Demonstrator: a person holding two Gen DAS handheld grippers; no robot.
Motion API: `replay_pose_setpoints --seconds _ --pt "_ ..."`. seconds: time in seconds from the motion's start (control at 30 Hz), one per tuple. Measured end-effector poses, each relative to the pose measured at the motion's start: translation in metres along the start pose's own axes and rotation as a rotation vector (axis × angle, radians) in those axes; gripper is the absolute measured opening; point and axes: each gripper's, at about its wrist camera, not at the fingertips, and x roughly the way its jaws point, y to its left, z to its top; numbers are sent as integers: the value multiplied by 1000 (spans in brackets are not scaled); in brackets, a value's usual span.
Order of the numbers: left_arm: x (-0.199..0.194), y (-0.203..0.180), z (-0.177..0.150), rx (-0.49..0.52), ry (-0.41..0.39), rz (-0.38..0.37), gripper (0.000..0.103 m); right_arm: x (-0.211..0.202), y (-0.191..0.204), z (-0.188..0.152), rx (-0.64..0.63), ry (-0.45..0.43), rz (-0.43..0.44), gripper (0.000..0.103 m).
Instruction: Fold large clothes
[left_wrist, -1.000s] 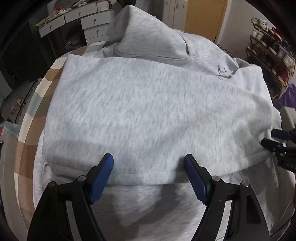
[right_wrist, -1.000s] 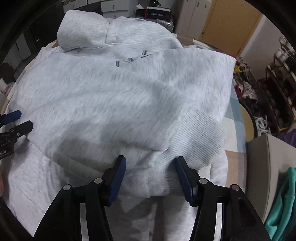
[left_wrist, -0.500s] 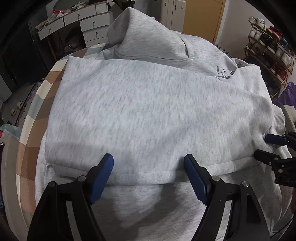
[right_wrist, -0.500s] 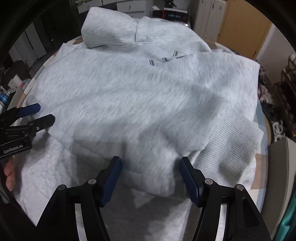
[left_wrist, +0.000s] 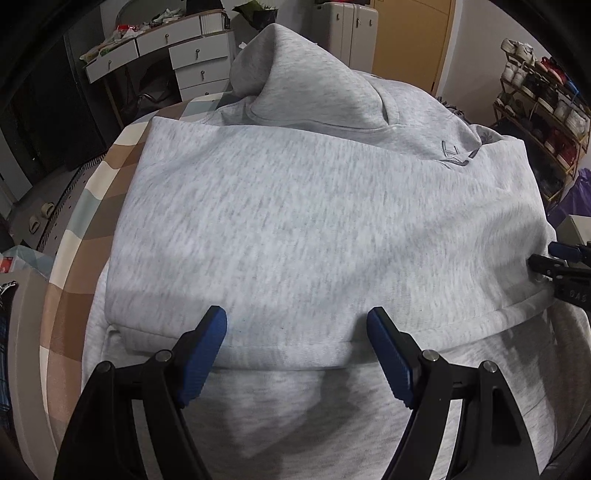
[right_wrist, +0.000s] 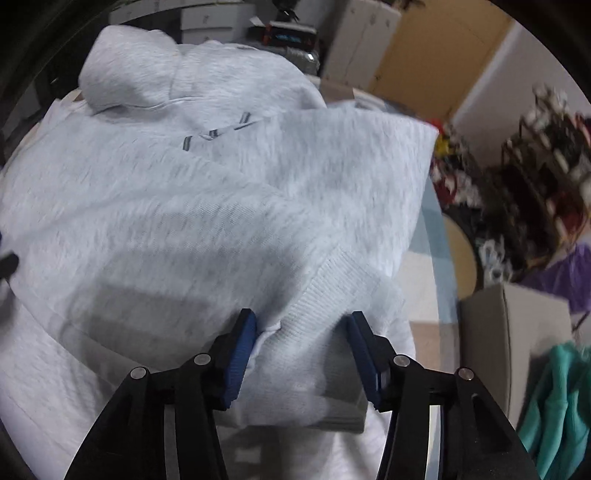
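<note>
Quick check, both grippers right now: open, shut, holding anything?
Left gripper: open, holding nothing, jaws at the folded edge of the light grey fleece hoodie.
Right gripper: open, jaws straddling the hoodie's ribbed cuff.

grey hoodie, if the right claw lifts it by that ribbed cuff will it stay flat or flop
The grey hoodie will probably flop: its folded layers sag and wrinkle. The thick fleece looks fairly heavy, so the sleeve would likely drag open from the ribbed cuff. The right claw is open astride the cuff and should grip the knit without slipping.

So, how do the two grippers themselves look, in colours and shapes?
Both look alike. The left gripper and the right gripper have black angular frames with silver round rivets. Their fingers carry blue ribbed pads. No cables or sleeves show.
</note>
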Motion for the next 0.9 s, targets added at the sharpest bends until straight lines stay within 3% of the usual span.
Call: replay_pose_setpoints --seconds 0.2,0.23,0.27,0.33,0.37,0.43,0.5,0.57,0.67,0.77,0.9 --pt "-12 18 4 -89 -35 -30 75 -41 -10 -6 84 -75 136 54" --pt "-11 20 4 -90 -31 -21 75 -45 -12 -12 71 -65 140 66" --pt "-11 22 4 -93 -31 -19 75 -48 -12 -12 50 -35 152 86" --pt "-10 26 4 -101 -29 -18 75 -38 2 -45 -57 49 165 99" --pt "-9 27 4 -103 -25 -18 75 -51 9 -53 -102 -38 131 100" --pt "-9 30 3 -103 -22 -13 75 -50 9 -51 -64 -31 135 101" --pt "-11 33 1 -101 -22 -13 75 -53 3 -43 -5 -14 167 91" --pt "-14 37 -1 -102 -18 -10 75 -69 -1 -34 23 -61 205 73" --pt "-17 47 -6 -128 44 -35 75 -95 -3 -16 57 -133 255 72" --pt "-28 54 -17 -154 77 -149 75 -120 -2 11 58 -239 233 75" --pt "-47 54 -21 -98 17 -103 75 -133 20 80 22 -318 203 75"
